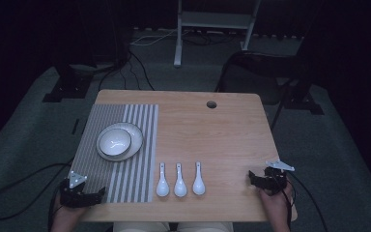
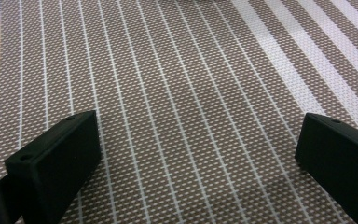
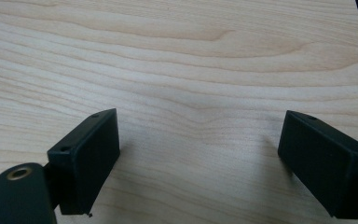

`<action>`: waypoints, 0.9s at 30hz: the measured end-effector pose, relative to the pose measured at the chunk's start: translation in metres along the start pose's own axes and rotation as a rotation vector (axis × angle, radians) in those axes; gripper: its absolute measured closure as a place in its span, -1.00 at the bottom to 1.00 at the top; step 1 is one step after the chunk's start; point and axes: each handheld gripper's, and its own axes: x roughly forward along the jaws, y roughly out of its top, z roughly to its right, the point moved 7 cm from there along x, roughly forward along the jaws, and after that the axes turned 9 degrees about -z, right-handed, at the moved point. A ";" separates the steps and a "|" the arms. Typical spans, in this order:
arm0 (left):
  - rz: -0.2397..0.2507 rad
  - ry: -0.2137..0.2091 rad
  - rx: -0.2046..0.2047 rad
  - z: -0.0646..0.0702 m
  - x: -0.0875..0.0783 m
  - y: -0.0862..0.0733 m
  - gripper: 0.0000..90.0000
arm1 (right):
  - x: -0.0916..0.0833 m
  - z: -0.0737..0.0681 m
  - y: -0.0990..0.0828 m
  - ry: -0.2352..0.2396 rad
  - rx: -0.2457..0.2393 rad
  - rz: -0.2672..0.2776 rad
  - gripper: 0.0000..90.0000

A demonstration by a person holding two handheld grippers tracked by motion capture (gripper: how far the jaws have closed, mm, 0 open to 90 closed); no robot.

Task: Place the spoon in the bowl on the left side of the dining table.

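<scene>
1. Left gripper (image 1: 94, 193): jaws spread wide, nothing between them; rests over the near-left corner of the striped placemat (image 1: 101, 140).
2. Right gripper (image 1: 258, 179): jaws likewise wide apart and empty, over bare wood at the near-right edge of the table (image 1: 222, 130).
3. Bowl (image 1: 115, 140): white, seated on a white plate (image 1: 136, 140) on the placemat, well apart from both grippers.
4. Spoons (image 1: 180, 180): three, white, side by side just right of the placemat, between the grippers.
5. Step, as judged: start position, nothing grasped.
6. Next move likely calls for reaching inward to a spoon handle and closing across its narrow stem.
</scene>
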 end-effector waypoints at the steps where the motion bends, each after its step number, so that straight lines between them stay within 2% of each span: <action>1: -0.004 -0.003 0.004 0.002 0.000 0.000 -0.99 | 0.000 0.000 0.000 0.000 0.000 0.000 -0.73; 6: -0.017 -0.002 0.011 0.003 -0.002 0.000 -0.99 | 0.000 0.000 0.000 0.000 0.000 0.000 -0.73; 11: -0.014 -0.029 0.022 0.005 -0.003 -0.001 -0.99 | 0.000 0.000 0.000 0.000 0.000 0.000 -0.73; 16: -0.025 -0.033 0.033 0.006 -0.002 -0.001 -0.99 | 0.000 0.000 0.000 0.000 0.000 0.000 -0.73; 18: -0.020 -0.031 0.021 0.006 -0.004 0.000 -0.99 | 0.000 0.000 0.000 0.000 0.000 0.000 -0.73; 19: -0.018 -0.044 0.021 0.006 -0.004 0.000 -0.99 | 0.000 0.000 0.000 0.000 0.000 0.000 -0.73; 22: -0.015 -0.038 0.021 0.007 -0.005 0.001 -0.99 | 0.000 0.000 0.000 0.000 0.000 0.000 -0.73; 27: -0.011 -0.058 0.039 0.016 -0.007 0.004 -0.99 | 0.000 0.000 0.000 0.000 0.000 0.000 -0.73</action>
